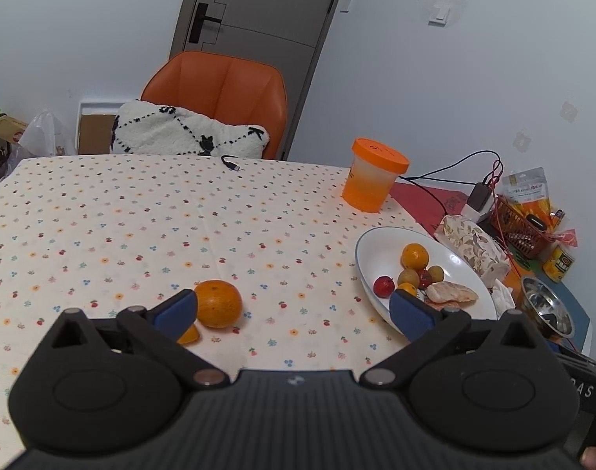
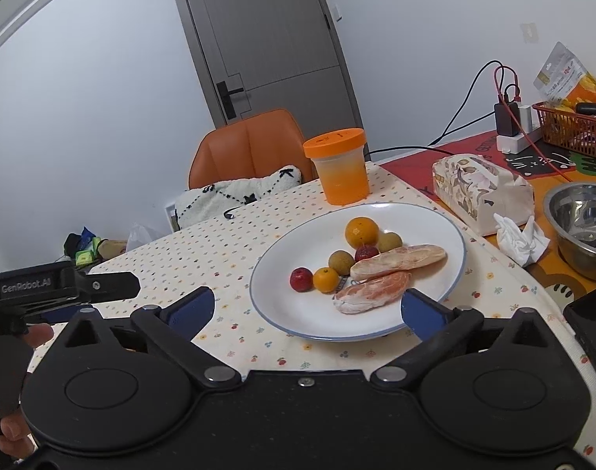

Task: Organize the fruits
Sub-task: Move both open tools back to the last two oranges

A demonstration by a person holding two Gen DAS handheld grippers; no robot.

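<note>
Both the left gripper (image 1: 294, 307) and right gripper (image 2: 305, 305) gape empty; one orange (image 1: 218, 303) waits left of the plate (image 2: 274, 305), likely next to be gathered.

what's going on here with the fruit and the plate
A person holds a pair of tongs in each hand and is sorting fruit onto a white plate. Both the left tongs and right tongs are open and empty. One orange still sits on the tablecloth; small fruits and peeled segments already lie on the plate.
</note>
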